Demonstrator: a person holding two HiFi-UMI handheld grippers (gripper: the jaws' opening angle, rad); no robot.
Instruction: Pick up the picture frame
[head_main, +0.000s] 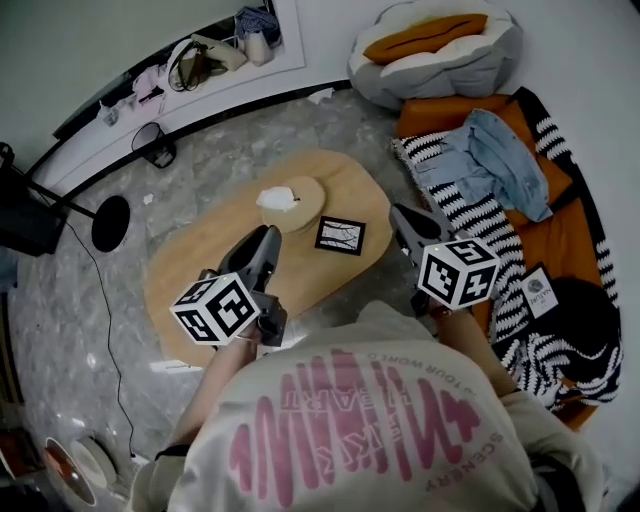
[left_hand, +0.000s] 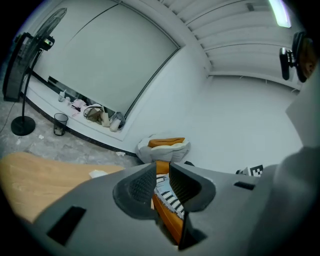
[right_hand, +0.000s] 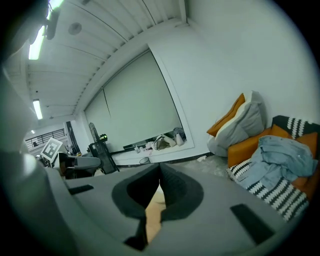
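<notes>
The picture frame (head_main: 340, 235), black-edged with a white picture, lies flat on the oval wooden table (head_main: 200, 250), right of centre. My left gripper (head_main: 272, 233) hovers over the table just left of the frame. Its jaws stand a narrow gap apart with nothing between them (left_hand: 161, 172). My right gripper (head_main: 398, 212) is off the table's right edge, right of the frame, and shut on nothing (right_hand: 159, 167). Neither gripper view shows the frame.
A round wooden piece with white tissue (head_main: 290, 203) sits just behind the frame. An orange sofa with a striped blanket (head_main: 480, 215), a denim garment (head_main: 500, 160) and a cushion (head_main: 440, 45) lie to the right. A fan base (head_main: 110, 222) and bin (head_main: 152, 145) stand on the floor at left.
</notes>
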